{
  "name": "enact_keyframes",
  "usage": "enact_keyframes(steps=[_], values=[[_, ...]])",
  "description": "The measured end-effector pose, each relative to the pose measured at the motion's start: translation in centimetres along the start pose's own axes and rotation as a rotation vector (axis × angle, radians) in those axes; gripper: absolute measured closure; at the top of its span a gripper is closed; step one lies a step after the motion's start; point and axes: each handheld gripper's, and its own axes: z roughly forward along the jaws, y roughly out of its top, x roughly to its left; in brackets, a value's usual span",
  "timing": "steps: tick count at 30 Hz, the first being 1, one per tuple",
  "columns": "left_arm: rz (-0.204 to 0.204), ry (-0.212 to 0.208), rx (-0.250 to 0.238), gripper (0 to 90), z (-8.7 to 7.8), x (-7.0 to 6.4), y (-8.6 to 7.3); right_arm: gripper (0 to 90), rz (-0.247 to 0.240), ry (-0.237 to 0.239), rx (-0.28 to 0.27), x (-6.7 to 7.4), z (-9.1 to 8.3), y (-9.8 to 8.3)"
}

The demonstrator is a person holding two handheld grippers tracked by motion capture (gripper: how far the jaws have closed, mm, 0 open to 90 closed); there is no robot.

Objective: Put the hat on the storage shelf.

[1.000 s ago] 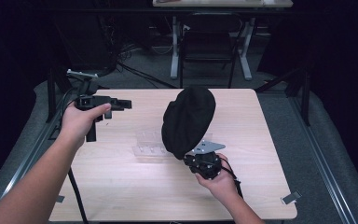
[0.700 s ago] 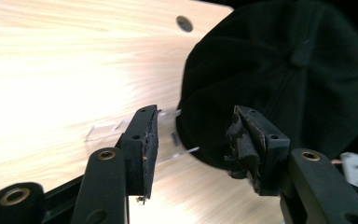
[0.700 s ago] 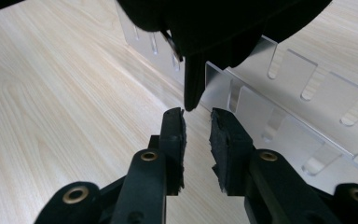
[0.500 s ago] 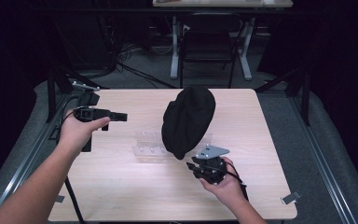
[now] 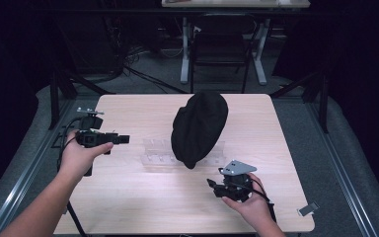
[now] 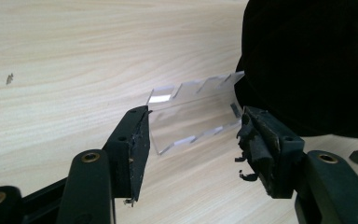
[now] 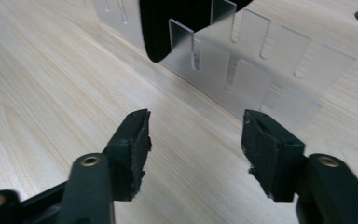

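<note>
Black cap (image 5: pixel 199 127) left resting on clear slotted rack (image 5: pixel 154 151), mid-table. Right gripper (image 5: pixel 216 187) jaws just opened, released, withdrawn from cap. Left gripper (image 5: pixel 122 139) lowered, wide, empty. Placement judged complete.

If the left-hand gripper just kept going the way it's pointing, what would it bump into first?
Probably the clear slotted stand: it lies straight ahead between the open jaws of the left gripper. The black cap sits on the stand's far part, to the right; depth is hard to judge.

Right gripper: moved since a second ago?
Yes. The right gripper has backed away from the black hat toward the table's near edge, its jaws just opening, nothing between them.
</note>
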Motion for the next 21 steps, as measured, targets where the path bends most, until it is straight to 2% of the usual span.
enact_keyframes(steps=[2,3,6,8,11,13,16,21], values=[[0.007,0.0,-0.003,42.7,0.2,0.2,-0.8,40.0,0.003,-0.002,0.002,-0.2,-0.1,-0.1],[0.024,0.008,-0.003,42.0,0.5,0.3,-1.5,38.7,0.017,-0.007,-0.004,-0.4,-0.3,-0.4],[0.038,0.016,-0.003,40.8,0.8,0.5,-2.3,38.2,0.025,-0.008,-0.005,-0.7,-0.5,-0.6],[0.046,0.018,-0.017,40.5,1.1,0.7,-3.4,37.9,0.029,-0.017,-0.002,-1.0,-0.7,-1.0],[0.039,0.01,-0.032,39.9,1.3,0.9,-4.1,38.1,0.04,-0.018,-0.003,-1.2,-0.8,-1.3],[0.022,0.005,-0.045,39.9,1.6,1.4,-5.3,38.1,0.046,-0.024,-0.006,-1.4,-0.8,-1.6],[0.021,0.011,-0.039,39.8,1.9,1.8,-6.0,38.3,0.052,-0.028,-0.008,-1.5,-0.7,-1.8],[0.022,0.053,-0.036,39.9,2.3,2.8,-7.8,38.8,0.038,-0.046,0.001,-1.8,-0.6,-2.5]])
